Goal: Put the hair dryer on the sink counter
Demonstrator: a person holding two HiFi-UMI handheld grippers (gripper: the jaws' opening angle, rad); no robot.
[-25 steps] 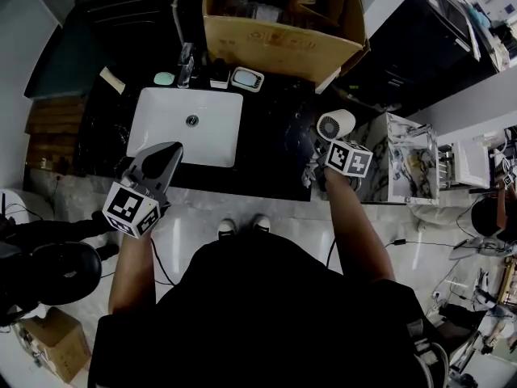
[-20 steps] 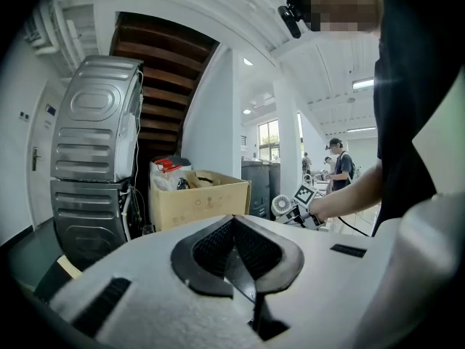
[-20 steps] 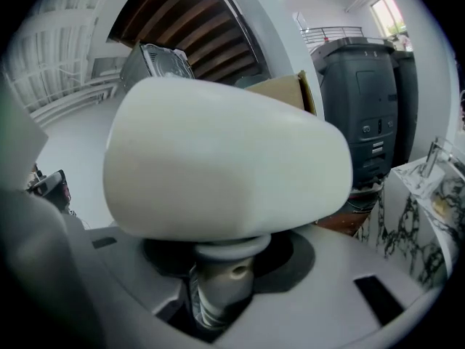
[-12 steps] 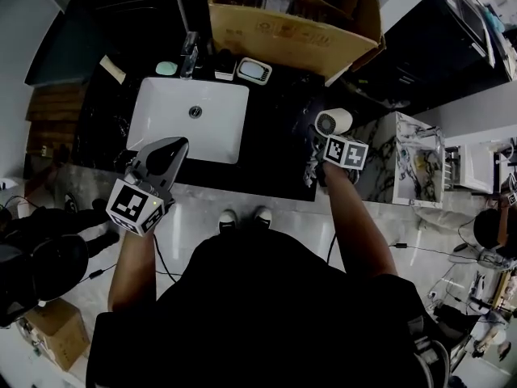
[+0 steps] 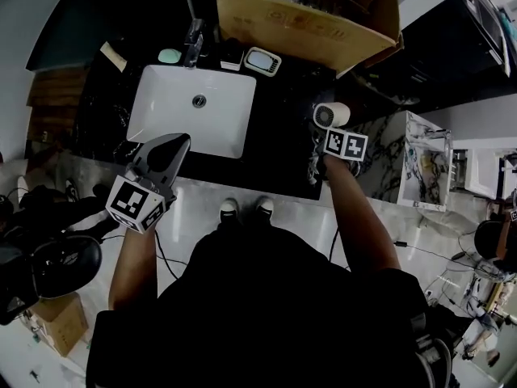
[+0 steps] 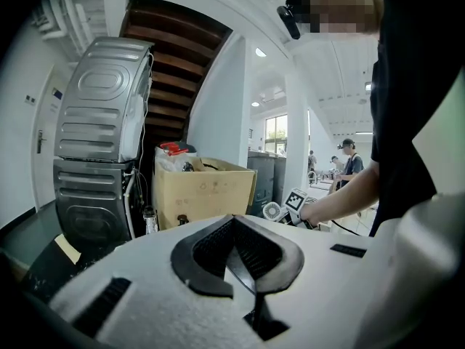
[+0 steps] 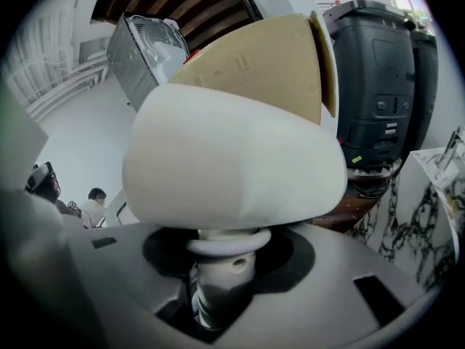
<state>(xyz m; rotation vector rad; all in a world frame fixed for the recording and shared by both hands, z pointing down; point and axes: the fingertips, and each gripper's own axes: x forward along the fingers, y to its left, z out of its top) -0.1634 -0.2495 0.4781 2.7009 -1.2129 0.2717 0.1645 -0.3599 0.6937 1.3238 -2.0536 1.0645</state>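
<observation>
While behind hair dryer (image 5: 332,115), cardboard box (image 5: 283,24)

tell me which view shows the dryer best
Right gripper view: the dryer fills the frame, handle between the jaws. The head view shows it small, from above; the left gripper view shows it tiny, far off.

A cardboard box (image 5: 299,18) stands at the back. Before it sit a faucet (image 5: 192,43), a green soap (image 5: 169,56) and a small white-framed item (image 5: 262,61) — a marble-patterned stand (image 5: 424,168) is well apart.
</observation>
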